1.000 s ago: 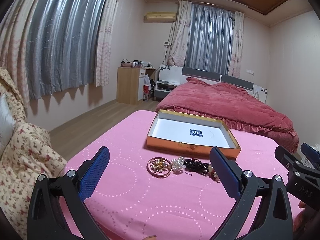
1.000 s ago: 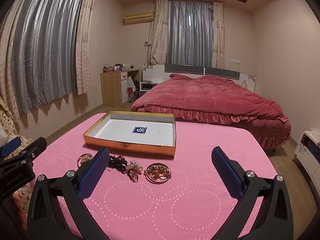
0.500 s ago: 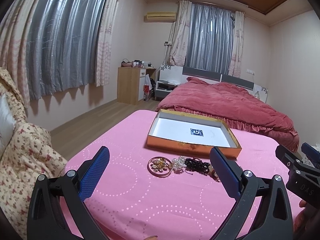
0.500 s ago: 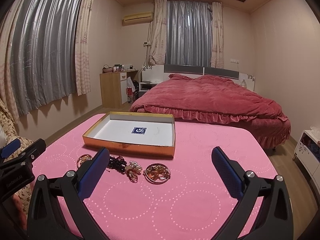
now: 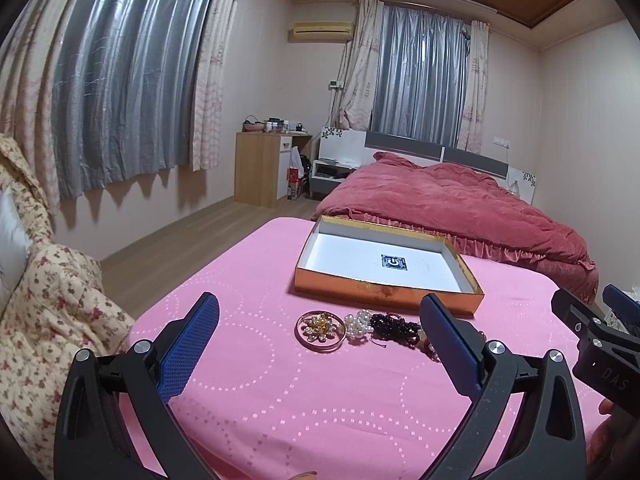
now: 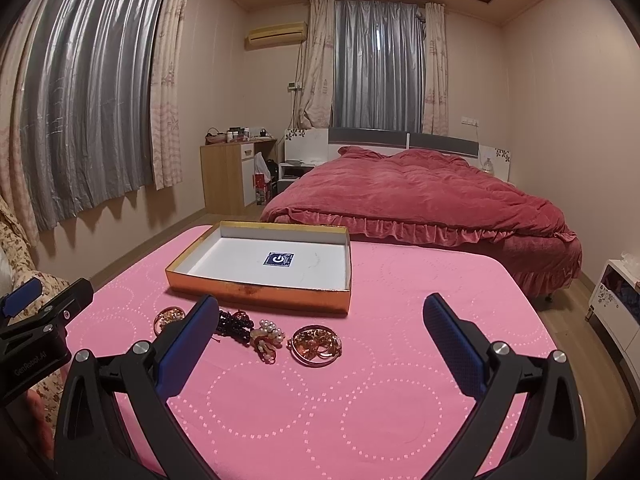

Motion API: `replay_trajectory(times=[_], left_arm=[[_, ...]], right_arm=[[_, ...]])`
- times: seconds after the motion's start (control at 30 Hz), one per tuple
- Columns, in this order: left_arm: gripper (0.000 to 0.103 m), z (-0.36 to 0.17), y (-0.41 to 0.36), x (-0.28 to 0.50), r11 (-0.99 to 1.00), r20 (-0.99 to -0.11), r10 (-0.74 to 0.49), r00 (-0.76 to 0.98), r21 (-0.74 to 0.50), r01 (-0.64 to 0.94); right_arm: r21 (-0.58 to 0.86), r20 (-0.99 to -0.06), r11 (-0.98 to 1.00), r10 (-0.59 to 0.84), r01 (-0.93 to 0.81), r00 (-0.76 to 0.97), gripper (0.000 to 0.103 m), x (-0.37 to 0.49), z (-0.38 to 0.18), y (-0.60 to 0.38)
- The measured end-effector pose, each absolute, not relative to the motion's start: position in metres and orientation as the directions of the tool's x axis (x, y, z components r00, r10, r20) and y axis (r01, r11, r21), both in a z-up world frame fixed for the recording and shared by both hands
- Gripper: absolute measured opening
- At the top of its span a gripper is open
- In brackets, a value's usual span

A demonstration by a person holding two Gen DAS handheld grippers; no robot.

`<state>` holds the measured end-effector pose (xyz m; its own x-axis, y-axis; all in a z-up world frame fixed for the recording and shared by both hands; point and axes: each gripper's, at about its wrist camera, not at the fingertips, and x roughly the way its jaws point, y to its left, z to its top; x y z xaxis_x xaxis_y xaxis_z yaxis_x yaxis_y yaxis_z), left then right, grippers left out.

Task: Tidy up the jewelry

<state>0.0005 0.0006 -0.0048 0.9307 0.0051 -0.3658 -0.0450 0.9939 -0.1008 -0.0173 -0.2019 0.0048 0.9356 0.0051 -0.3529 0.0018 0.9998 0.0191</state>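
A row of jewelry lies on the pink tablecloth in front of an empty orange box with a white inside; the box also shows in the right wrist view. From the left: a gold flower brooch in a ring, a pearl cluster, dark beads. The right wrist view shows a second gold ring piece, a pearl and amber cluster, the dark beads and the first brooch. My left gripper is open above the table, short of the jewelry. My right gripper is open, also short of it.
The pink table fills the foreground. A floral sofa stands at the left. A red bed lies behind the table, a white cabinet at the right, a wooden cabinet by the wall.
Both views have shifted only slightly; the box sits a touch lower and nearer in the frames. Both grippers stay open and the jewelry has not moved.
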Motion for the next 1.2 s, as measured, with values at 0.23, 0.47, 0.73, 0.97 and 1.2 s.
replay_trajectory(times=[0.23, 0.47, 0.73, 0.97, 1.2], left_arm=[[0.097, -0.005, 0.0, 0.0, 0.994, -0.367, 0.007, 0.93, -0.099, -0.047], [0.097, -0.006, 0.0, 0.0, 0.994, -0.37, 0.006, 0.929, -0.1, -0.046], [0.097, -0.011, -0.001, -0.002, 0.994, -0.372, 0.002, 0.928, -0.098, -0.041], [0.097, -0.019, 0.002, 0.001, 0.994, -0.393, 0.009, 0.92, -0.099, -0.052], [0.098, -0.033, 0.007, 0.011, 0.992, -0.438, 0.002, 0.899, -0.115, -0.059]], right_arm=[[0.026, -0.362, 1.0, 0.006, 0.003, 0.932, 0.0, -0.015, 0.002, -0.202], [0.025, -0.363, 1.0, 0.006, 0.003, 0.932, 0.0, -0.015, 0.001, -0.203], [0.026, -0.365, 1.0, 0.001, 0.008, 0.931, 0.0, -0.014, 0.0, -0.204], [0.036, -0.38, 0.999, 0.004, 0.011, 0.925, 0.0, -0.011, -0.005, -0.206], [0.063, -0.411, 0.998, 0.006, 0.022, 0.912, 0.0, -0.005, -0.015, -0.213]])
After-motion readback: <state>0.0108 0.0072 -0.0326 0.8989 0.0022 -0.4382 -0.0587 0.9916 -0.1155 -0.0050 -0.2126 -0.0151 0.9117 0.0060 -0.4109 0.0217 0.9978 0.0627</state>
